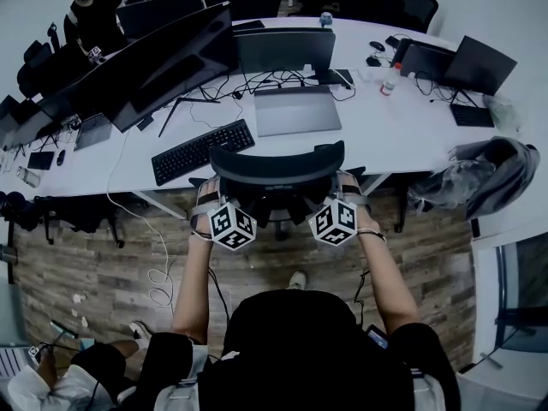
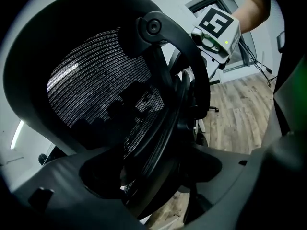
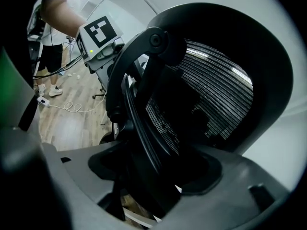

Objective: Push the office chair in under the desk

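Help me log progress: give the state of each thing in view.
Office chair: at the desk edge, gripped on both sides.
Left gripper: shut on the chair's back.
Right gripper: shut on the chair's back.
Laptop: closed.
Monitor: screen dark.

A black chair [image 1: 276, 171] stands at the near edge of a white desk [image 1: 402, 135], with its back toward the person. The left gripper [image 1: 208, 199] is on the left side of the chair's back and the right gripper [image 1: 347, 193] is on the right side. How the jaws stand cannot be seen from here. On the desk, behind the chair, lie a keyboard [image 1: 204, 151] and a closed laptop [image 1: 296, 110]. A white cable [image 1: 159, 274] lies on the wooden floor [image 1: 94, 264].
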Demonstrator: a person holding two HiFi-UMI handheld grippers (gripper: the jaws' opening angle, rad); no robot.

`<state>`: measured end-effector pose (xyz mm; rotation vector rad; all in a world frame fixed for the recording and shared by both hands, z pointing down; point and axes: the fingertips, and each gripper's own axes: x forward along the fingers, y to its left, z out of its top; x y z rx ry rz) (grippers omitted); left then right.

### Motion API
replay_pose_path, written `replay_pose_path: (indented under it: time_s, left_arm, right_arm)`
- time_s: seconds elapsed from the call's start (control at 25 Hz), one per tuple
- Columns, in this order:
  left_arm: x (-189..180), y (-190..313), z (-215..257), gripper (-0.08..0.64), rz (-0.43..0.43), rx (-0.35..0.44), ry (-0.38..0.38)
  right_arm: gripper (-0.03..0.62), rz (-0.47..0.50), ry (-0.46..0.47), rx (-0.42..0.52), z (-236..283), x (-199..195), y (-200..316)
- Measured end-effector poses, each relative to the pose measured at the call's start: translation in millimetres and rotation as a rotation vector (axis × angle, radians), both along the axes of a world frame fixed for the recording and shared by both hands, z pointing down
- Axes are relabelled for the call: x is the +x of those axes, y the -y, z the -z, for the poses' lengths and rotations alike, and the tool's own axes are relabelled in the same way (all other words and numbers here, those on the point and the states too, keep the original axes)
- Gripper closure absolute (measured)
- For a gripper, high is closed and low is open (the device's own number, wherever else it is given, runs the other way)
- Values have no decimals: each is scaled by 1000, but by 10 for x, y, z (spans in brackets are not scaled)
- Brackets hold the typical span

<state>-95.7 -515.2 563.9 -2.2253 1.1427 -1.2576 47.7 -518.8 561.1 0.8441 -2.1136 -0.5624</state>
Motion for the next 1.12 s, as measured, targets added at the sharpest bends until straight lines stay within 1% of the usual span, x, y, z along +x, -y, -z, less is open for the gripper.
replay_pose_path:
  time_s: [0.24, 0.4, 0.52, 0.64, 0.84, 1.0, 1.12]
  left_arm:
    - [-4, -71, 48, 189, 29, -20, -36]
    - [-30, -145, 111, 189, 40, -5, -44]
    - [-41, -220, 162, 190, 46, -4, -58]
    - [-39, -301, 200, 190, 57, -18, -94]
    - [-26, -460, 264, 195, 56, -28, -149]
    - [-50, -556, 402, 227, 63, -3, -193]
    - [-51, -625, 580, 287, 66, 37, -242]
  right_arm:
    - [281, -27, 34, -11, 60, -5, -55]
    - [281, -46, 49, -8, 118, 14, -113]
    - [281, -80, 87, -18, 189, 30, -161]
    - [281, -100, 122, -31, 249, 32, -225]
    - [281, -118, 143, -26, 343, 16, -364]
    - [282, -136, 180, -13, 470, -13, -488]
    - [282, -145, 214, -6, 596, -51, -580]
